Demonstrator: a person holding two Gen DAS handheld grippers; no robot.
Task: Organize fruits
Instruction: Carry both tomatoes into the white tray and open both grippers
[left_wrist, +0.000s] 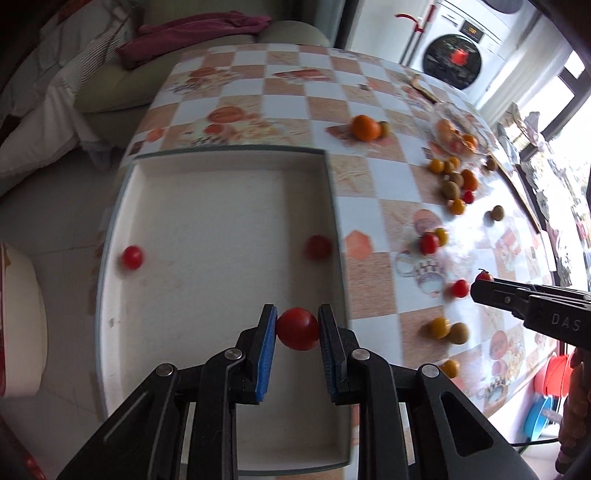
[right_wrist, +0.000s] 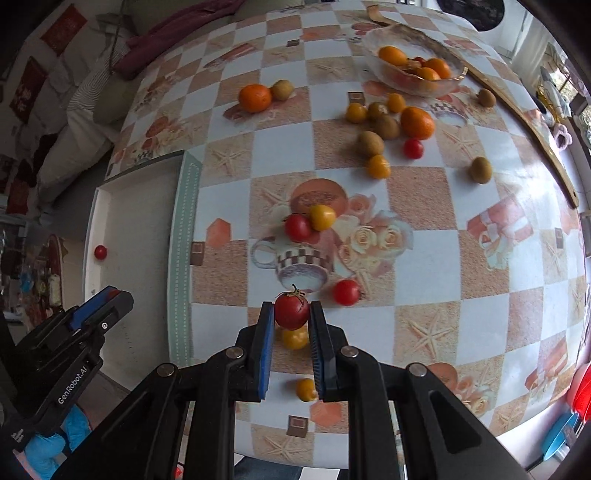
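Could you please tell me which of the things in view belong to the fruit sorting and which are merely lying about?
Job:
- left hand-held gripper, shut on a red tomato
- right hand-held gripper, shut on a stemmed tomato
- white tray
- loose fruit
- glass bowl

Lying about:
- maroon cloth
- washing machine
- sofa

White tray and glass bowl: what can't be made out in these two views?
- White tray, left wrist view: near end hidden by the left gripper.
- Right wrist view: tray mostly cut off, one tomato visible.
- Glass bowl, left wrist view: blurred, contents uncountable.
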